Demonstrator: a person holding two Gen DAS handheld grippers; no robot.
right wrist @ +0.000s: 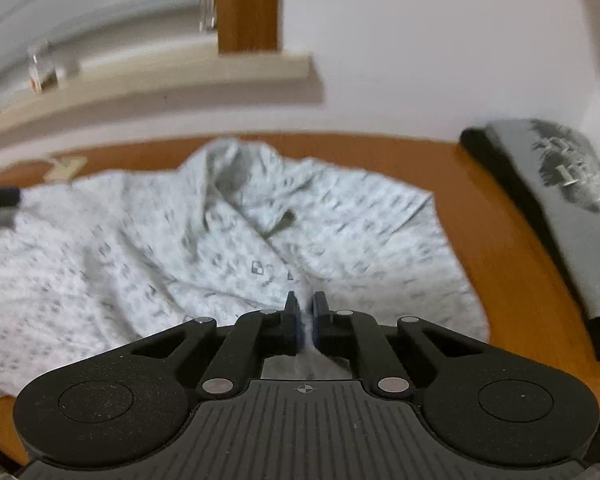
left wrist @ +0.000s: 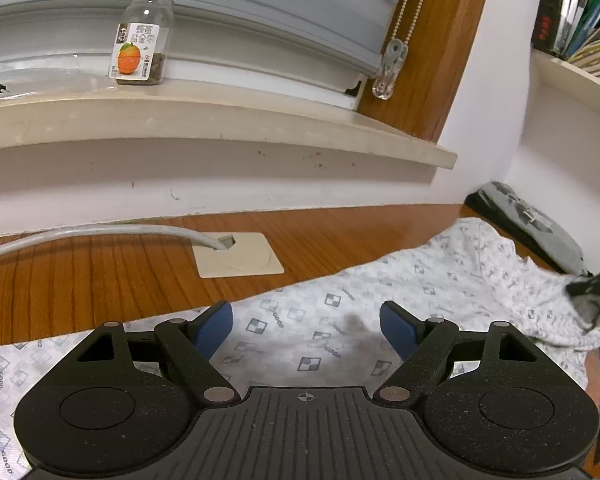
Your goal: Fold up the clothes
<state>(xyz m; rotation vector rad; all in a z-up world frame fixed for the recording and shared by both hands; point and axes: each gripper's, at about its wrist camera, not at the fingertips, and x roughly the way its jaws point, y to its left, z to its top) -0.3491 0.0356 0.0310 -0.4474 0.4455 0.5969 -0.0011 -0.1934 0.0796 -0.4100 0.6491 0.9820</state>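
1. Far left, 1 clear jar (left wrist: 143, 46) with an orange-fruit label stands on the window sill (left wrist: 220, 120); 1 grey cable (left wrist: 100, 234) runs across the wooden worktop (left wrist: 100, 280) into 1 beige cover plate (left wrist: 238, 256).
2. 1 white patterned shirt (left wrist: 340, 320) lies spread and rumpled on the worktop, from the near left to the right.
3. The left gripper (left wrist: 306, 326) hovers just above the shirt's near part, its 2 blue-padded jaws wide apart with nothing between them.
4. The right gripper (right wrist: 305, 316) sits at the shirt's (right wrist: 220, 240) near edge, its jaws drawn nearly together and pinching a thin fold of white cloth.
5. Far right, 1 folded grey garment (right wrist: 572, 208) with a dark print lies on the worktop beside the wall, apart from the shirt.
6. Several books (left wrist: 580, 8) stand on 1 shelf at the upper right.
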